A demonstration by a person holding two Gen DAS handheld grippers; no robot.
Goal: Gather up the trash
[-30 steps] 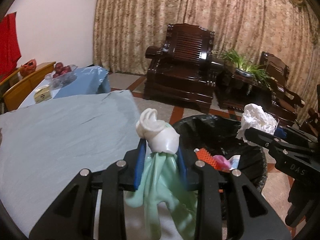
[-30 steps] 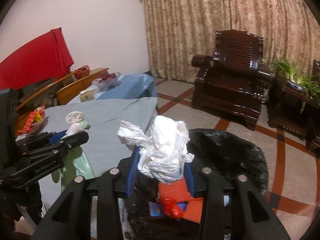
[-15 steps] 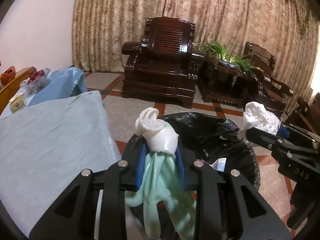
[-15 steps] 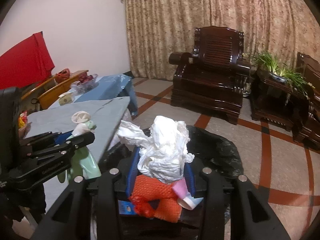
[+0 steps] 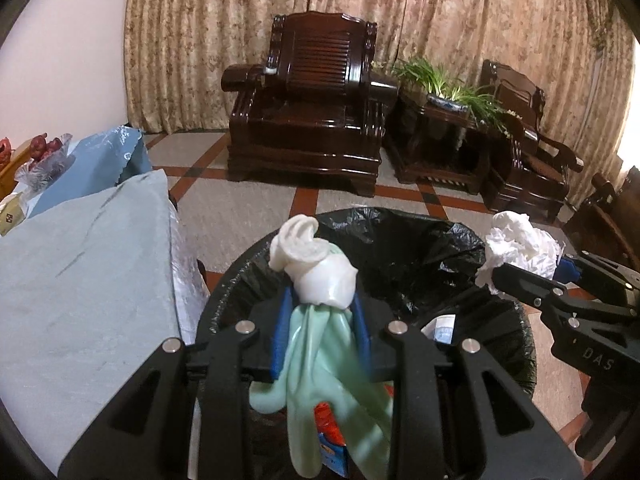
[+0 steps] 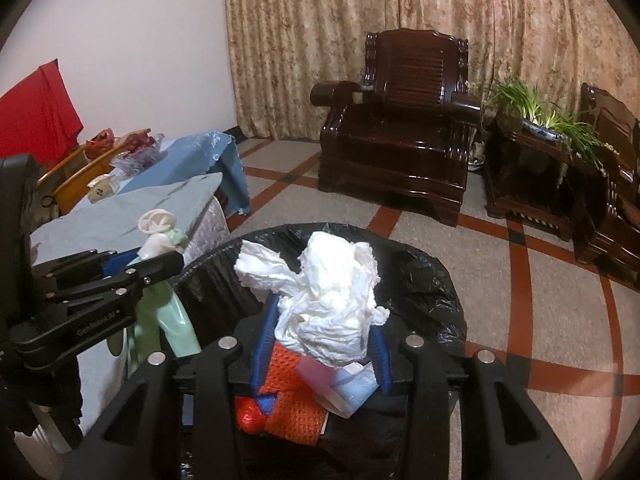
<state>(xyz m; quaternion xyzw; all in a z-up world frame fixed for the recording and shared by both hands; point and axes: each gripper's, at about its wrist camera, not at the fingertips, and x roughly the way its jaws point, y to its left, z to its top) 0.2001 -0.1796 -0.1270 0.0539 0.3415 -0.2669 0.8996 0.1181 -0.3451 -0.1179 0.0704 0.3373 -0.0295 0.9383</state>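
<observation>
The left tool (image 5: 320, 320) pinches a pale green glove (image 5: 324, 344) over the black-lined bin (image 5: 400, 248). The right tool (image 6: 320, 332) grips a crumpled white tissue (image 6: 328, 300) above the same bin, where orange netting (image 6: 296, 404) lies. The worktop (image 5: 80, 280) stands just left.

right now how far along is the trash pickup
Done: the black-lined bin already holds an orange net and some wrappers. In hand: the left claw grips a pale green glove and the right claw grips a wad of white paper, both over the bin. Left: letting go of both. The table looks bare where visible.
</observation>
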